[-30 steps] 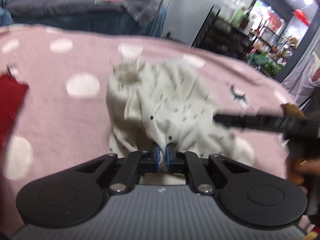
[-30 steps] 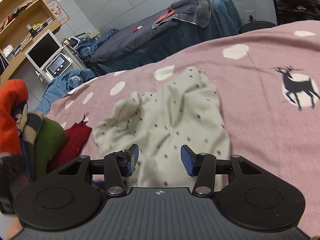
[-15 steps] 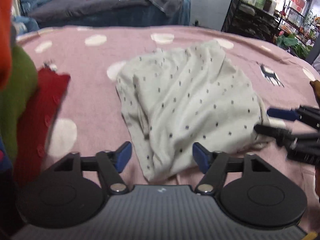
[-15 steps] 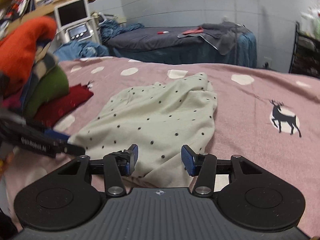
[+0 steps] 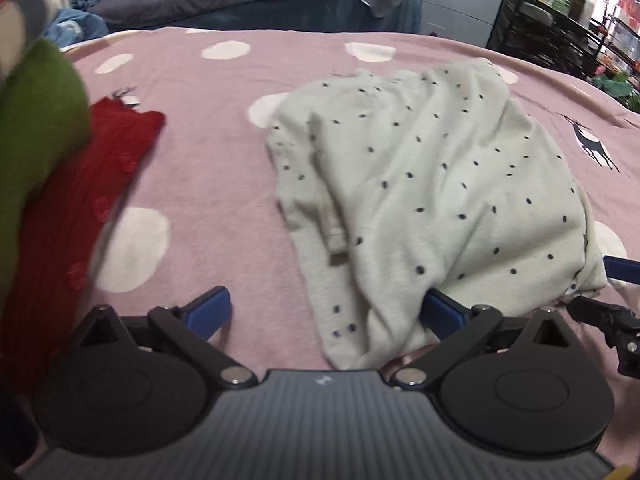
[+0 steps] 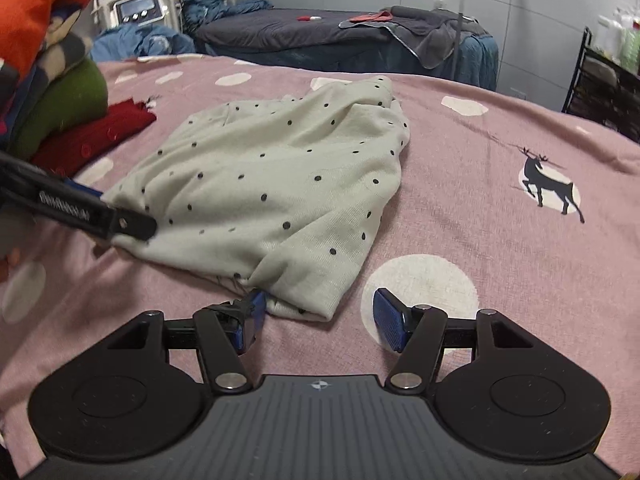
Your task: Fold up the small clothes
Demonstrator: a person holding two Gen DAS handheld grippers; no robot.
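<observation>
A cream cotton garment with dark dots (image 5: 432,184) lies crumpled on the pink spotted blanket (image 5: 208,128). The left gripper (image 5: 324,312) and right gripper (image 6: 318,322) are both opening at the garment's near edge, gripping nothing. A red knitted cloth (image 6: 96,132) lies left of the garment.

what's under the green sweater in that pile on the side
A red knit garment lies under the green sweater, sticking out onto the pink blanket. How far it runs beneath the pile is covered.

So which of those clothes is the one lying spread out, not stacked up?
The cream dotted garment, loose in the middle of the pink blanket; the red, green and orange ones sit piled at the left.
</observation>
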